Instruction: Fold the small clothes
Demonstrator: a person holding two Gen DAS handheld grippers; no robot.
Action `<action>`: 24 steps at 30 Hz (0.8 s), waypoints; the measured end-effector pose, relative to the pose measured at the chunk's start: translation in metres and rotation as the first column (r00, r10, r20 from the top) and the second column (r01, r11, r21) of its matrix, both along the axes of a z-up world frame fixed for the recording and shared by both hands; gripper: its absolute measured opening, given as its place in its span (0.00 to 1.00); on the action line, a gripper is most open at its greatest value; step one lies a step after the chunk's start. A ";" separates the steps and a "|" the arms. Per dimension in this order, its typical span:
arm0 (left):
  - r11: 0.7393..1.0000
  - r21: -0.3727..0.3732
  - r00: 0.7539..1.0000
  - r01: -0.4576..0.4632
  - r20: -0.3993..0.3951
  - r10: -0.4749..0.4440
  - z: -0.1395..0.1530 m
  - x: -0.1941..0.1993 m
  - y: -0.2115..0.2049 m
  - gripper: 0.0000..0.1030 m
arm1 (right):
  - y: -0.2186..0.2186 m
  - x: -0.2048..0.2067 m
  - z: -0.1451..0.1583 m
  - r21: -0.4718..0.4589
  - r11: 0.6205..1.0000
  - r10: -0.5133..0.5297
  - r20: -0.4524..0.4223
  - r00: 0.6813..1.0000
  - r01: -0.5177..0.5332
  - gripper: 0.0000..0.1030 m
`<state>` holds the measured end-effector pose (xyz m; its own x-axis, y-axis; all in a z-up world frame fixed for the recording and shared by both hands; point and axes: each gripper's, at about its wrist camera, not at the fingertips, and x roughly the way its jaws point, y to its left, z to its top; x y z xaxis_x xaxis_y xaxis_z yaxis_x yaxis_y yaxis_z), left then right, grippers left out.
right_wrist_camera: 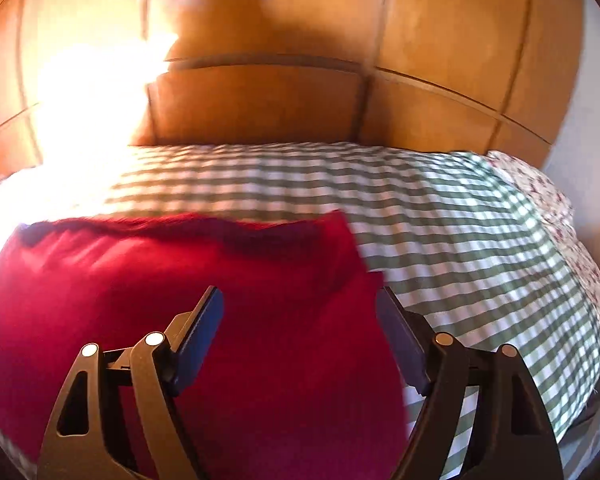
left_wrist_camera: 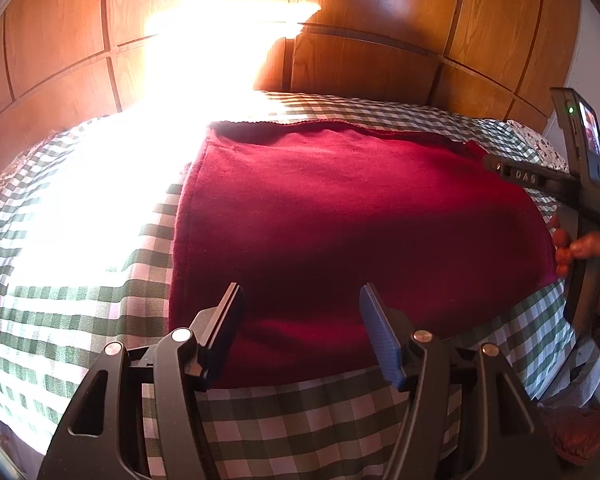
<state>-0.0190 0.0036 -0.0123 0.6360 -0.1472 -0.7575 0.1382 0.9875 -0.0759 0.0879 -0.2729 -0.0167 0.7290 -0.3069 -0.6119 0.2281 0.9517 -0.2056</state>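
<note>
Dark red garment (left_wrist_camera: 352,216) lies folded flat on the green-and-white checked bedsheet (left_wrist_camera: 100,312), roughly a rectangle, with a raw top edge toward the wooden headboard (left_wrist_camera: 364,68). In the right wrist view the same cloth (right_wrist_camera: 180,300) fills the lower left and its right edge runs down between the jaws. Left gripper (left_wrist_camera: 300,292) hovers over the near edge of the garment, jaws fairly wide apart, nothing pinched. Right gripper (right_wrist_camera: 300,296) also gapes wide, pads clear of the fabric, nothing held; view blurred. In the left view the right tool's body shows at the far right edge, gripped by a hand (left_wrist_camera: 596,260), beside the garment's right side. Strong sun glare (left_wrist_camera: 132,152) washes out the left of the bed. Floral pillow (right_wrist_camera: 540,192) at the far right corner.
</note>
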 end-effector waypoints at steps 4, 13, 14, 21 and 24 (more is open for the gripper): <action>1.000 0.003 1.000 -0.029 0.003 0.029 0.004 -0.002 0.010 0.58 | 0.011 0.008 -0.030 0.045 0.999 0.020 -0.080 0.997 -0.016 0.75; 0.967 -0.158 0.980 -0.197 -0.008 0.198 0.026 0.025 0.096 0.29 | 0.004 0.004 -0.046 0.095 0.995 0.023 -0.026 0.999 -0.021 0.83; 0.960 -0.187 0.977 -0.210 -0.015 0.210 0.028 0.032 0.107 0.28 | 0.005 0.004 -0.047 0.097 0.995 0.023 -0.024 0.999 -0.021 0.83; 0.936 -0.291 0.980 -0.197 -0.095 0.176 0.021 0.091 0.124 0.41 | 0.003 0.004 -0.048 0.099 0.995 0.026 -0.017 1.000 -0.024 0.84; 0.940 -0.289 0.979 -0.182 -0.138 0.148 0.011 0.114 0.113 0.41 | 0.003 0.004 -0.048 0.100 0.995 0.027 -0.014 1.000 -0.025 0.84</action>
